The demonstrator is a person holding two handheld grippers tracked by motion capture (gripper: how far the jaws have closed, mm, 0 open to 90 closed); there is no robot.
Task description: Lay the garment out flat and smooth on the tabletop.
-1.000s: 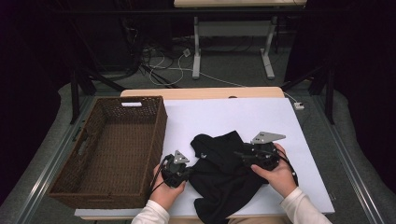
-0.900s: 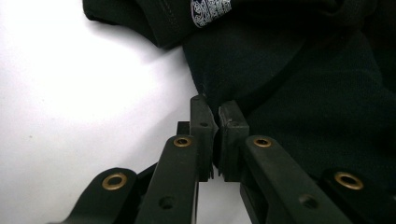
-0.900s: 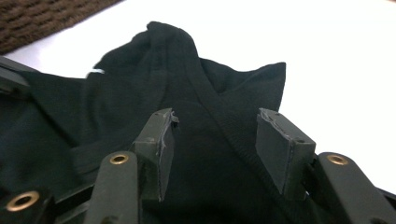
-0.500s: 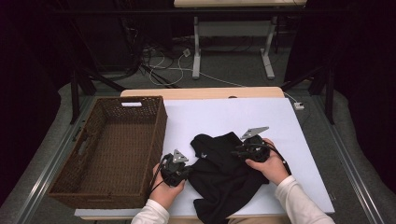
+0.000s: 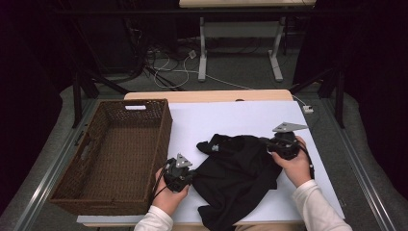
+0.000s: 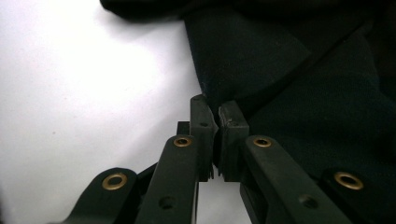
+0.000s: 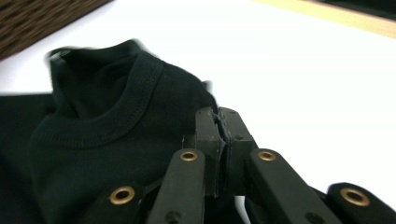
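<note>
High view, reading from the left edge of the bench: I note a brown wicker basket (image 5: 113, 159) standing along the left edge, open side up, nothing visible inside it. I judge it is set there as the receiving bin, within short reach of my left hand.

Just right of the basket, my left gripper (image 5: 188, 177) sits near the front edge of the bench. In the left gripper view its jaws are clenched on a thin edge of the black shirt (image 6: 299, 93), cloth pinched between the pads. I judge this hold serves as an anchor, pinning one side of the garment while the other side is worked.

The black shirt (image 5: 238, 178) lies crumpled on the white sheet, at the middle of the bench toward the front edge, its lower part hanging over that edge. It is apart from the basket.

Further right, my right gripper (image 5: 270, 146) is at the shirt's right side, toward the right edge of the bench. Its jaws have just been closing; in the right gripper view they now stand clenched on a fold of cloth beside the ribbed collar (image 7: 116, 121). The picture is somewhat blurred, but cloth does run in between the pads.

Assessment: with opposite sides grasped, the garment is held for spreading or lifting. The fabric is limp and will sag between the two holds; a thin pinch may slip.
</note>
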